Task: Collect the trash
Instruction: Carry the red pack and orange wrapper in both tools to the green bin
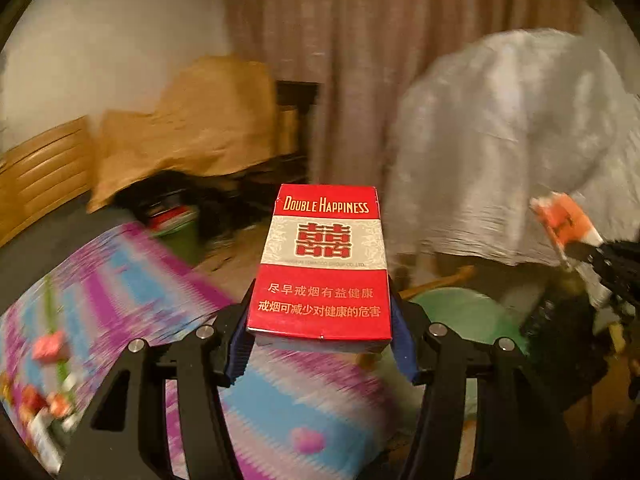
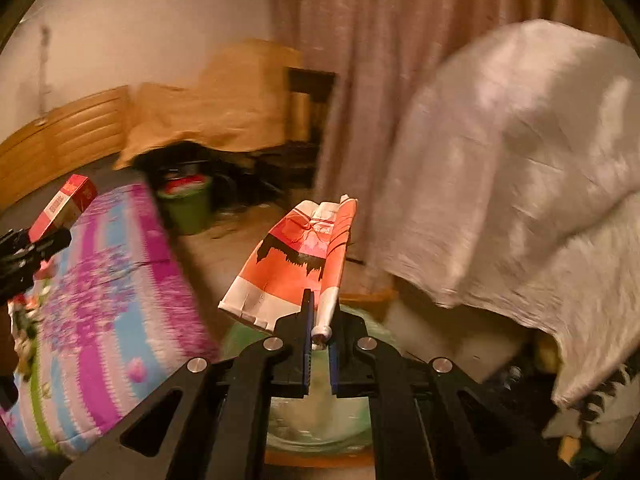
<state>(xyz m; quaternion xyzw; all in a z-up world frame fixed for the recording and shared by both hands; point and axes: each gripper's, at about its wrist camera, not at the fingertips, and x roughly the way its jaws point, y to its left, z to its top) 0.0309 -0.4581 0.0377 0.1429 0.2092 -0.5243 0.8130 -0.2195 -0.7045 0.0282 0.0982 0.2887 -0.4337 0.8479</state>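
Note:
My left gripper (image 1: 320, 312) is shut on a red and white cigarette pack (image 1: 322, 256), held flat with its printed face up, above the edge of a bed. From the right wrist view the same pack (image 2: 64, 208) shows at the far left with the left gripper (image 2: 32, 248) behind it. My right gripper (image 2: 320, 320) is shut on a crushed orange and white paper cup (image 2: 296, 264), pinched flat between the pads. That cup (image 1: 564, 224) and the right gripper (image 1: 600, 256) appear at the right edge of the left wrist view.
A purple and blue patterned quilt (image 2: 108, 292) covers the bed on the left. A green bin (image 2: 188, 208) stands on the floor beyond it. A green round stool (image 1: 464, 312) sits below the grippers. A white cloth-draped bulk (image 2: 520, 180) fills the right; curtains (image 2: 360, 60) hang behind.

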